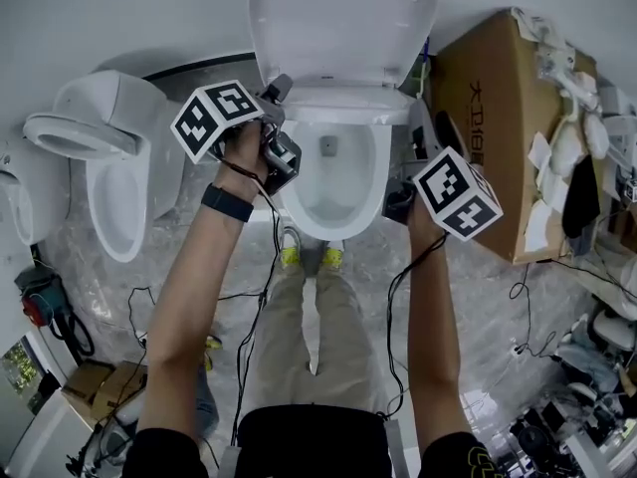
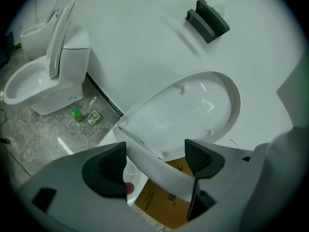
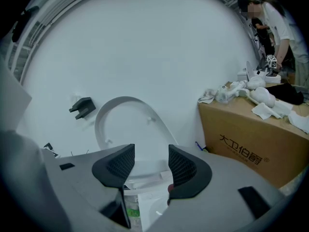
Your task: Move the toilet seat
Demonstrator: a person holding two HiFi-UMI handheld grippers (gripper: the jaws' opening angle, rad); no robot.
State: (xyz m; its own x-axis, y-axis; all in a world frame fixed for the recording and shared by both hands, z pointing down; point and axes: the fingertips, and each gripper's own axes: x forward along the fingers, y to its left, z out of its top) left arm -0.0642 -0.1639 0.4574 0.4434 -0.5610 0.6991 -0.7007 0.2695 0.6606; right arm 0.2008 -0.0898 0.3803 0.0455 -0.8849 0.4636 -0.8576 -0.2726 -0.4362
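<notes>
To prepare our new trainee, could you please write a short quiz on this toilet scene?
1. True or false: the seat lies flat on the bowl.
2. In the head view, what stands right of the bowl? A) box B) bucket C) ladder
3. Fill in: the right gripper's jaws stand ____ (apart or together).
Key: 1 false, it is raised; 2 A; 3 apart.
</notes>
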